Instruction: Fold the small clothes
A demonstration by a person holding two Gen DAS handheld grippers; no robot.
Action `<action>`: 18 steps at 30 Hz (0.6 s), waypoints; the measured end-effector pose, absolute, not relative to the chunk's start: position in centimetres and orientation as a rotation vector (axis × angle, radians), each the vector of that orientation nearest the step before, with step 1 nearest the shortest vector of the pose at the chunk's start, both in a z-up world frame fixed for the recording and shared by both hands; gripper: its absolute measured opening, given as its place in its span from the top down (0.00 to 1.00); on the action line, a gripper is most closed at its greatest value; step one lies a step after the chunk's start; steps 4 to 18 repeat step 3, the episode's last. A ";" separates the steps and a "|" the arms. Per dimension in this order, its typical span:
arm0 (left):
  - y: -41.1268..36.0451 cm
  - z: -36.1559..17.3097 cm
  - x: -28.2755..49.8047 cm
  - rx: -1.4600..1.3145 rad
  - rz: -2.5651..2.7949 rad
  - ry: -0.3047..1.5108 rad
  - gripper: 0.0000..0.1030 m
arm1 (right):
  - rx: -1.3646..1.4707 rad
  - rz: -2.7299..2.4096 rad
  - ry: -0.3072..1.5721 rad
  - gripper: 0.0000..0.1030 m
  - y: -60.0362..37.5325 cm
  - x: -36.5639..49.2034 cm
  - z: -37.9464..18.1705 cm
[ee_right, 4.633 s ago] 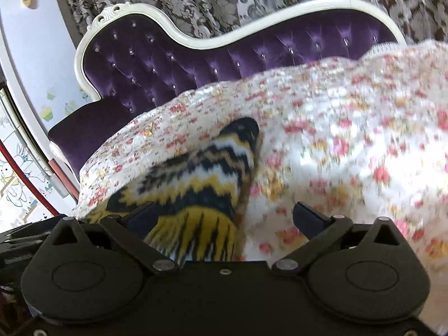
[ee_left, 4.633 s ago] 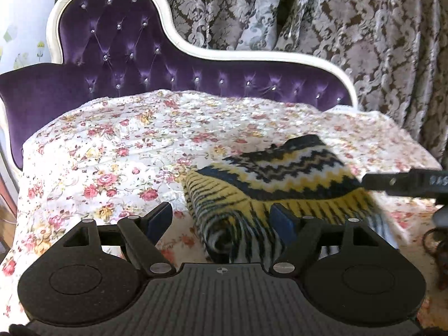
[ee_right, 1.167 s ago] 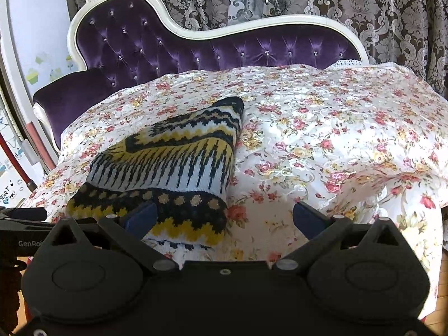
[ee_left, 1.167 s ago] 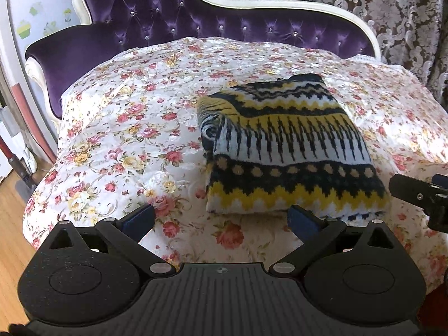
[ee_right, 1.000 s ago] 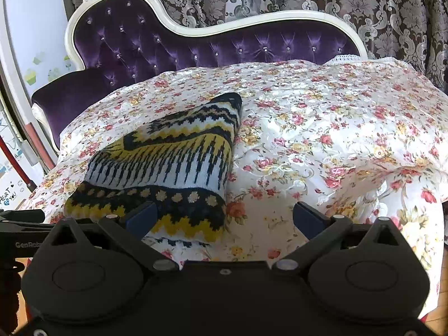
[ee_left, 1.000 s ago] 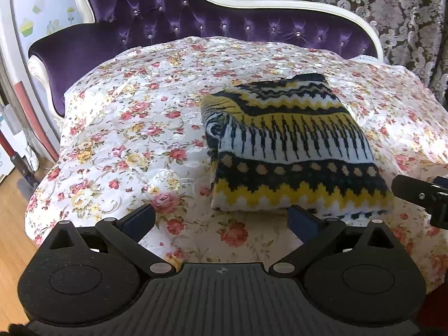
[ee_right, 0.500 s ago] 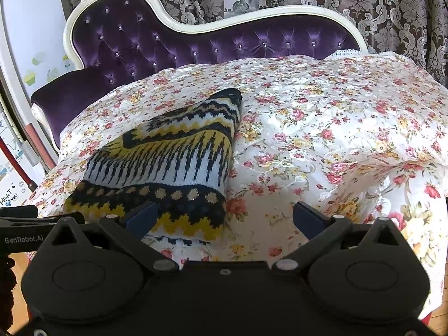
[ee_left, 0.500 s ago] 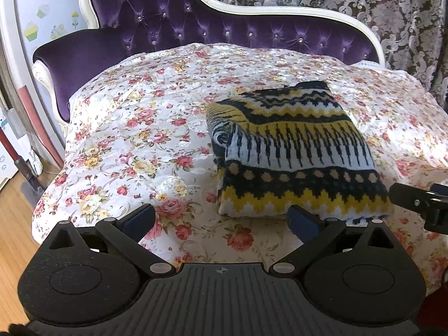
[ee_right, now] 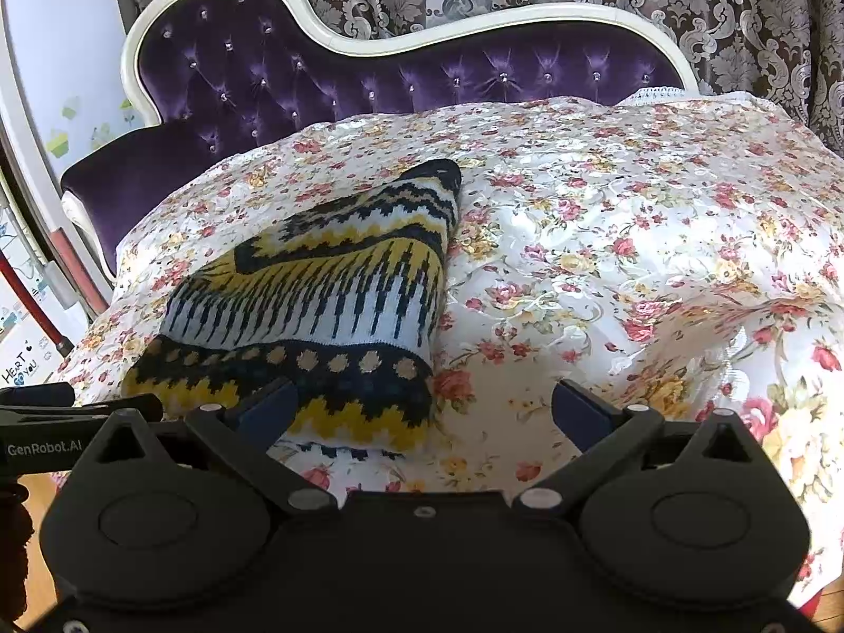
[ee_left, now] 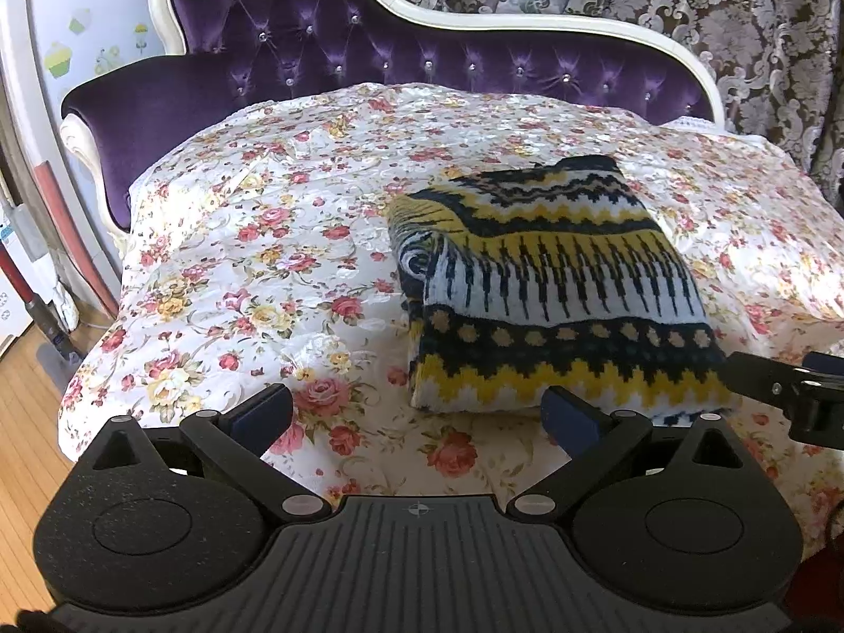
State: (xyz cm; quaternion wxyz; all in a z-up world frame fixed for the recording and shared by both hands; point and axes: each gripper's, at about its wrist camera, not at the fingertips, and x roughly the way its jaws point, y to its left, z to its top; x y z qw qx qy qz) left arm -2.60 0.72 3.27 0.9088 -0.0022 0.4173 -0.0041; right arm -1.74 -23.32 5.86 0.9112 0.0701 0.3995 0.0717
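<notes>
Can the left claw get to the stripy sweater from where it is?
Probably yes. The left claw is open and empty, and the folded sweater lies just ahead on the flowery cover with nothing between them. The right claw sits off to the side.

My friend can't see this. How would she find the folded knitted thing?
Look at the purple sofa covered by a flowery sheet. On the sheet lies one folded sweater. It is the only thing with yellow, navy and white zigzag stripes; everything around it is roses.
</notes>
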 end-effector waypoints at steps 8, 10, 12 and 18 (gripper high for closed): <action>0.8 3.2 -2.4 -0.004 -0.013 0.863 0.01 | 0.147 0.152 0.828 0.00 -23.2 -1.7 5.8; 0.8 3.2 -2.4 -0.004 -0.013 0.863 0.01 | 0.147 0.152 0.828 0.00 -23.2 -1.7 5.8; 0.8 3.2 -2.4 -0.004 -0.013 0.863 0.01 | 0.147 0.152 0.828 0.00 -23.2 -1.7 5.8; 0.8 3.2 -2.4 -0.004 -0.013 0.863 0.01 | 0.147 0.152 0.828 0.00 -23.2 -1.7 5.8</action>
